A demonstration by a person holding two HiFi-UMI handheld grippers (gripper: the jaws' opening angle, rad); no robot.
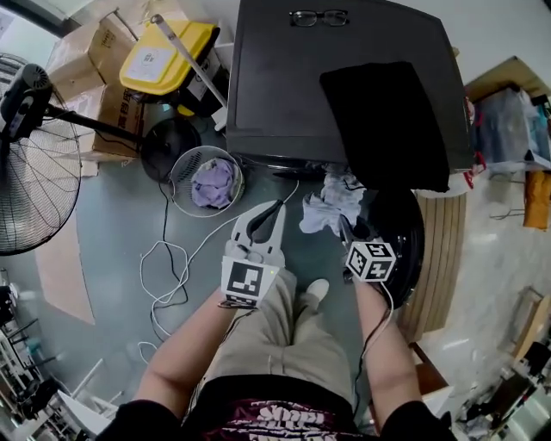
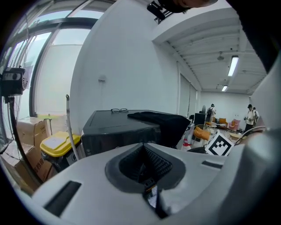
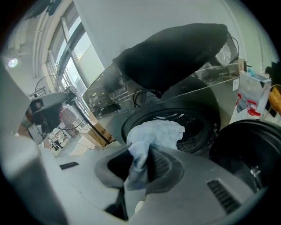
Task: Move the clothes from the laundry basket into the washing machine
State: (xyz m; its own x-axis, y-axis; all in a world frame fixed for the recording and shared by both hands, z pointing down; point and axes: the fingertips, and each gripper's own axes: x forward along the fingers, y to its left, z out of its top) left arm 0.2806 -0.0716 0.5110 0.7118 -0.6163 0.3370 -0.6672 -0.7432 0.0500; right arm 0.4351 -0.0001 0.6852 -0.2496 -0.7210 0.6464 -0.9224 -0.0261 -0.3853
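Note:
The round wire laundry basket (image 1: 181,168) stands on the floor left of the dark washing machine (image 1: 284,86) and holds a lilac garment (image 1: 213,183). My right gripper (image 1: 343,222) (image 3: 145,154) is shut on a pale blue-white cloth (image 1: 323,211) (image 3: 158,132), just in front of the drum opening (image 3: 193,127). The round door (image 1: 411,232) (image 3: 250,149) hangs open to the right. My left gripper (image 1: 277,205) (image 2: 143,151) hovers between basket and machine, jaws together, nothing in them. A black cloth (image 1: 387,121) (image 2: 162,118) (image 3: 175,52) drapes over the machine's top.
Glasses (image 1: 318,17) lie on the machine top. A standing fan (image 1: 34,164) is at the left, with a yellow-lidded bin (image 1: 164,56) and cardboard boxes (image 1: 95,52) behind it. White cables (image 1: 172,267) trail over the floor. A wooden slatted board (image 1: 443,250) stands right of the door.

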